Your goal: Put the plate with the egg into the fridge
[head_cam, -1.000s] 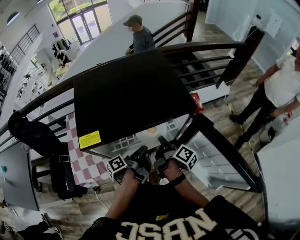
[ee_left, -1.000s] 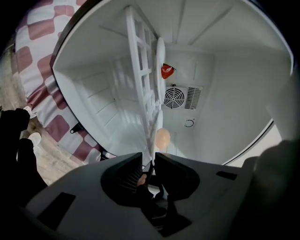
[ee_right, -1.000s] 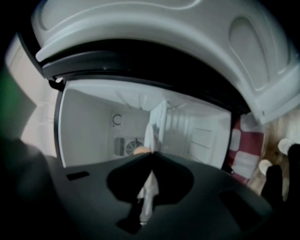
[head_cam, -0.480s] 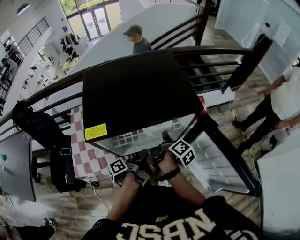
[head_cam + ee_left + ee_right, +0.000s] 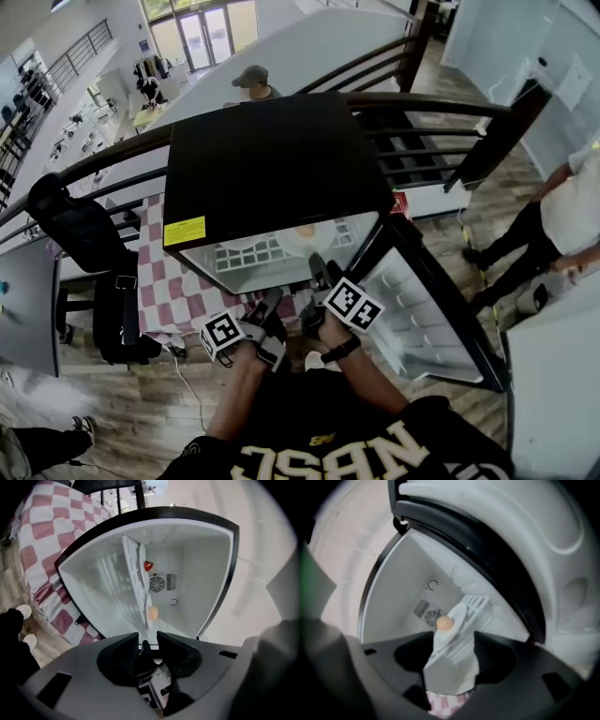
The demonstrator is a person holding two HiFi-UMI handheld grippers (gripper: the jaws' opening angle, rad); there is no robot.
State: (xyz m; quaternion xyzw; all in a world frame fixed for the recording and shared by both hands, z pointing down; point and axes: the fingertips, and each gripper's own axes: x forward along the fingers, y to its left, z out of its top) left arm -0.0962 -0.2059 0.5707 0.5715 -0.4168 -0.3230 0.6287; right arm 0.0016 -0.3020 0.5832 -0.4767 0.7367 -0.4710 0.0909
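Mini fridge (image 5: 272, 159) open, door (image 5: 427, 305) swung right. Plate (image 5: 459, 611) with egg (image 5: 445, 623) sits on wire shelf (image 5: 133, 573) inside fridge, free of both grippers. Right gripper (image 5: 454, 634) jaws wide apart, just been opening, nothing between pads. Left gripper (image 5: 147, 633) jaws part-open, just been opening, gripping nothing; part of right gripper shows through gap. Both hover at fridge mouth.
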